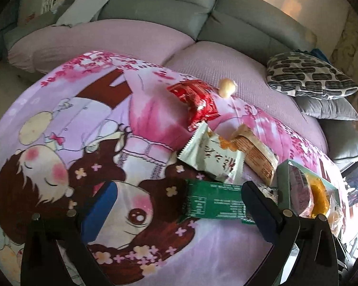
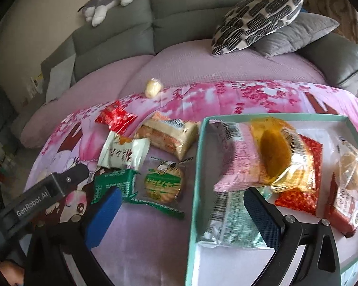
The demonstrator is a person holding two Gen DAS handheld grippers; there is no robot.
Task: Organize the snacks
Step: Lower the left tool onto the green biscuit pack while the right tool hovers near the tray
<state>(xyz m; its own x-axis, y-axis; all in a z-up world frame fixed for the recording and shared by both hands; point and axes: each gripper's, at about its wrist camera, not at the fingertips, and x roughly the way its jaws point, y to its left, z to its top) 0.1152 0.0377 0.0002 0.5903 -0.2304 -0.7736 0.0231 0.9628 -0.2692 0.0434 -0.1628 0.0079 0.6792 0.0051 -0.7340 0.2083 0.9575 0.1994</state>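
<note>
Sorting is midway: my wide-open, empty left claw (image 1: 179, 202) must next straddle the crinkly green foil packet (image 1: 214, 201) at lower centre, while my right claw (image 2: 181, 212) hovers empty and open beside the teal cardboard box (image 2: 197, 166).

A sofa seat under a cartoon-print blanket (image 2: 202, 100) carries everything. On the blanket lie a teal box (image 2: 195, 166), a red packet (image 2: 115, 119), a white-green packet (image 2: 124, 153), a layered wafer pack (image 2: 169, 135), a round cracker pack (image 2: 163, 183) and a dark green packet (image 2: 114, 186), clustered beside the box's left wall. A small pale wrapped snack (image 2: 153, 87) sits at the blanket's far edge.
</note>
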